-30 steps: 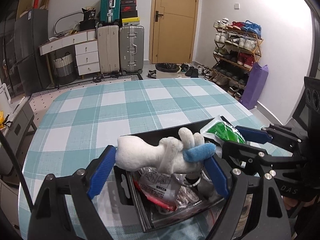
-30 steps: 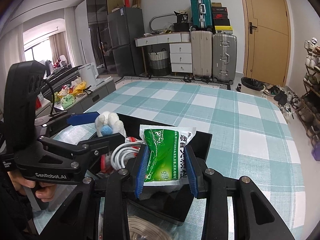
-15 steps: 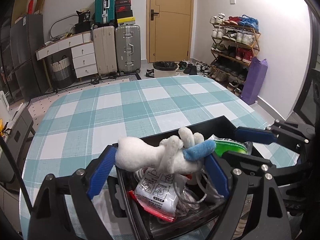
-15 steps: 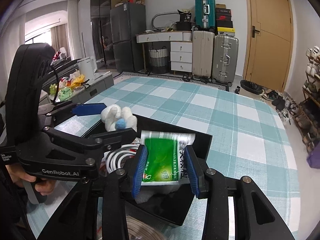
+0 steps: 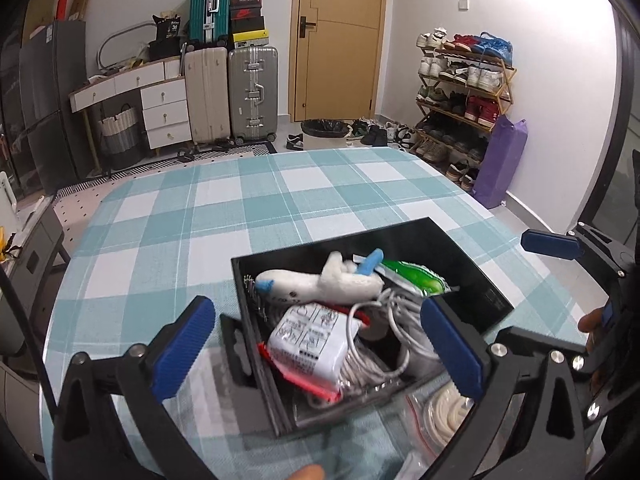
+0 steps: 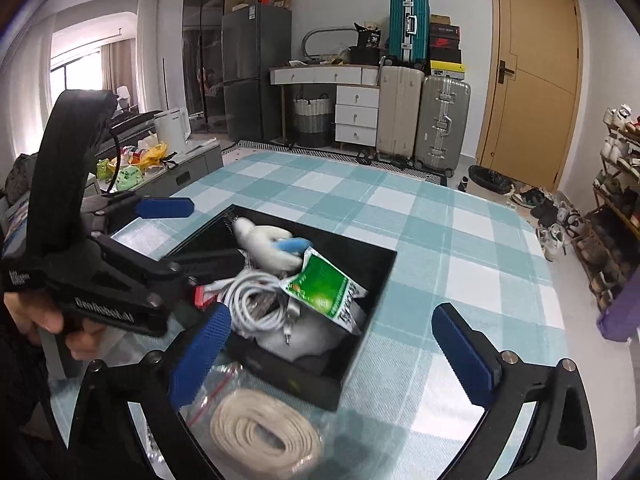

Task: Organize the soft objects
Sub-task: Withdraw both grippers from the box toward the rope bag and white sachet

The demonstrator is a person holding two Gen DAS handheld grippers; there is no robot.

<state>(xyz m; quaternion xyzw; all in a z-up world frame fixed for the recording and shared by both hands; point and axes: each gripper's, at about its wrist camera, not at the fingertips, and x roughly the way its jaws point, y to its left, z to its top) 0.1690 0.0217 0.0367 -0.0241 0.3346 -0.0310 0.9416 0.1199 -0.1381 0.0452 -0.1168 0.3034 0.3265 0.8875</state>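
A black box point(image 5: 472, 264) sits on the checked table. In it lie a white plush toy with blue parts point(image 5: 320, 284), a green packet point(image 5: 416, 278), a white packet with a red edge point(image 5: 308, 340) and a white cable point(image 5: 384, 320). My left gripper point(image 5: 316, 306) hovers over the box, its jaws opening wide with nothing gripped. My right gripper point(image 6: 331, 312) is at the near corner of the box point(image 6: 376, 300), its jaws also opening, free of the green packet point(image 6: 324, 284). The plush toy point(image 6: 264, 242) rests at the far side.
A zip bag with a coil of cream rope point(image 6: 264, 428) lies on the teal checked cloth point(image 5: 280, 200) just in front of the box. A hand point(image 6: 44, 316) holds the left gripper's handle. The table edge runs near on the right.
The left jaws let go of the plush toy, which dropped into the box. The right jaws let go of the green packet, which now lies in the box. Both jaws spread wide.
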